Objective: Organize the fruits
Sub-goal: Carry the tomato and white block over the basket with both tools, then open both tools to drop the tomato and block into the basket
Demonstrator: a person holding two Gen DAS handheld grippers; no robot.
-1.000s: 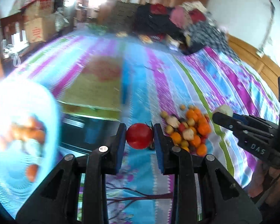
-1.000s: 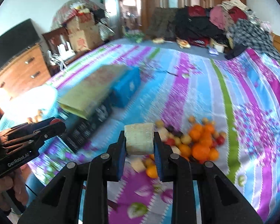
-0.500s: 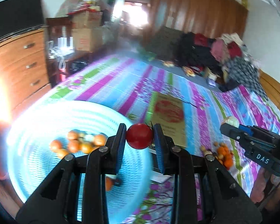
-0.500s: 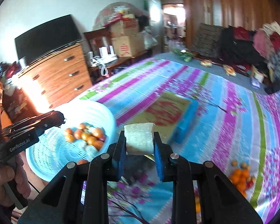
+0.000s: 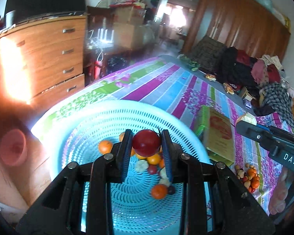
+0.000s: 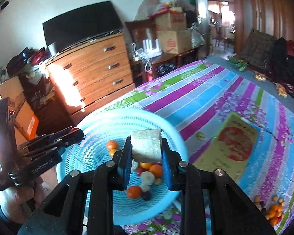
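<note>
Left wrist view: left gripper [image 5: 147,146] pinches a round, glossy dark-red fruit [image 5: 146,145] between its blue pads, held above the pale blue slotted basket [image 5: 100,115], probably to drop it in.
Right wrist view: right gripper [image 6: 146,152] clamps a pale, blocky cut piece of fruit [image 6: 146,145], rough beige faces, also above the basket.
Basket contents: small oranges [image 5: 159,191], red and whitish pieces lie in its bottom.
Basket place: at the near-left edge of the striped bedspread [image 6: 205,90], beside the wooden dresser [image 6: 100,68].
Unsorted pile: small fruits [image 5: 249,177] remain near the bed's near edge, well apart.
Judgement: both holds look centred, ready for release.
</note>
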